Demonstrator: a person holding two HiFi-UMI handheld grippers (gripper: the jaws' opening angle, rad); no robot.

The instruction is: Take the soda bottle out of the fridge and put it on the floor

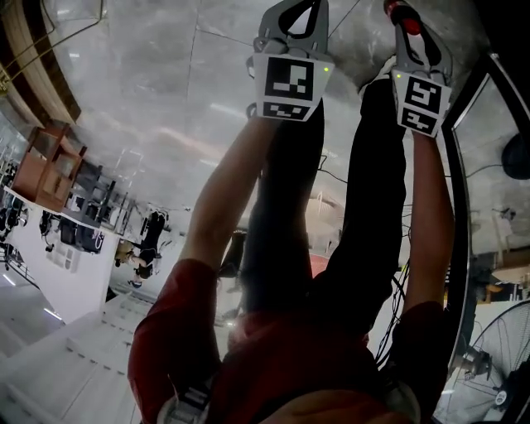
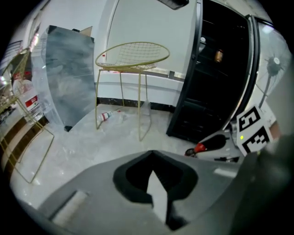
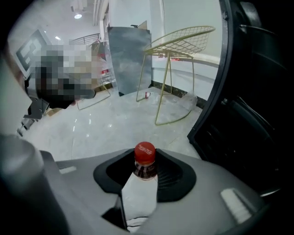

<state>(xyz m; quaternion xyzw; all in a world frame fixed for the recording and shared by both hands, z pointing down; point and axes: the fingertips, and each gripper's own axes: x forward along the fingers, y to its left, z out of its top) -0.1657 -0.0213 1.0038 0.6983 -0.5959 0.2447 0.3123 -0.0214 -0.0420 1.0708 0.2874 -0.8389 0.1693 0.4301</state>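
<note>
Evidently both arms reach down in the head view, past the person's legs toward the pale floor [image 1: 166, 83]. The left gripper [image 1: 296, 18] and right gripper [image 1: 411, 25] sit side by side at the top edge, marker cubes facing the camera. That paired, low posture suits a set-down near the feet.

From the left gripper view, its jaws stand a little apart with only a sliver of floor showing between the dark pads; nothing is in them. It reads as the spare hand, kept alongside and out of the way. Ahead stand a gold wire chair [image 2: 133, 55] and the black fridge [image 2: 206, 92], whose front looks open (something small sits on an upper shelf). The right gripper shows at the right edge, just beside the fridge's foot.

Looking through the right gripper view, the jaws are clamped on the bottle [image 3: 145, 158] just under its red cap, with dark soda visible in the neck. The bottle is already out of the fridge, held above the floor beside the fridge's front edge and not yet standing on it. Gripping high at the neck keeps it upright and leaves the base free to meet the floor first. I judge what remains is bringing the base down flat before the jaws part; a tilted touch could tip it.
</note>
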